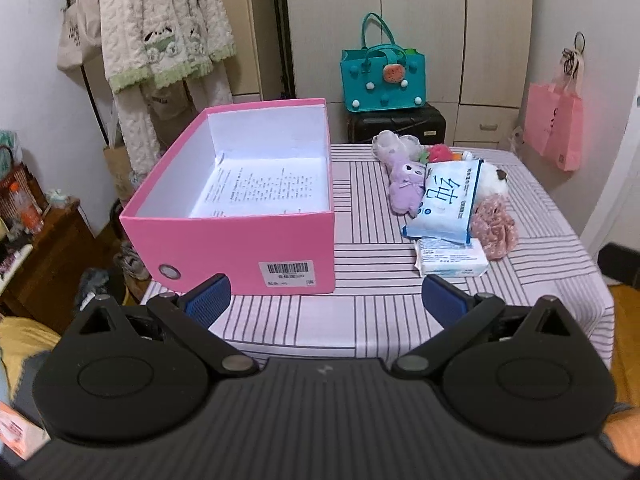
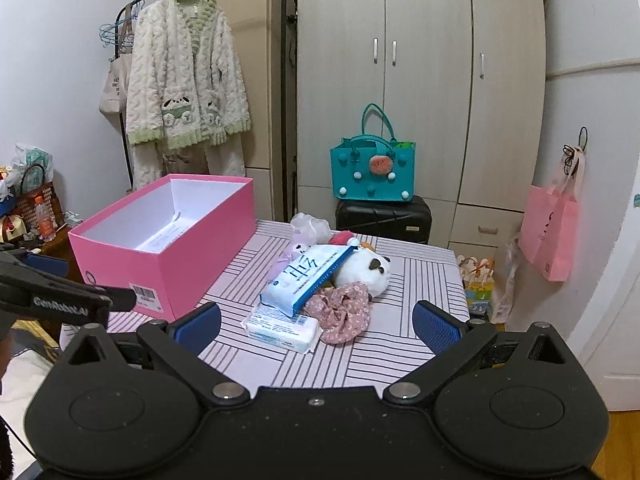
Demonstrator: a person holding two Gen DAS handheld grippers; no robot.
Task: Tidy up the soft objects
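An open pink box point(image 1: 236, 252) point(image 2: 168, 264) with a printed sheet inside stands on the left of the striped table point(image 1: 360, 312). Right of it lies a pile: a purple plush rabbit point(image 1: 406, 184), a blue tissue pack point(image 1: 448, 204) point(image 2: 304, 276), a white wipes pack point(image 1: 452, 258) point(image 2: 282, 326), a pink floral cloth point(image 1: 494, 224) point(image 2: 344, 312), a white plush point(image 2: 366, 268) and a red toy point(image 1: 440, 152). My left gripper point(image 1: 326, 300) is open and empty at the table's near edge. My right gripper point(image 2: 316, 324) is open and empty, just short of the wipes pack.
A teal bag point(image 1: 380, 80) sits on a black suitcase point(image 1: 396, 124) behind the table. A wardrobe stands at the back. A fluffy robe point(image 2: 184, 76) hangs on a rack at left. A pink bag point(image 2: 552, 232) hangs on the right wall.
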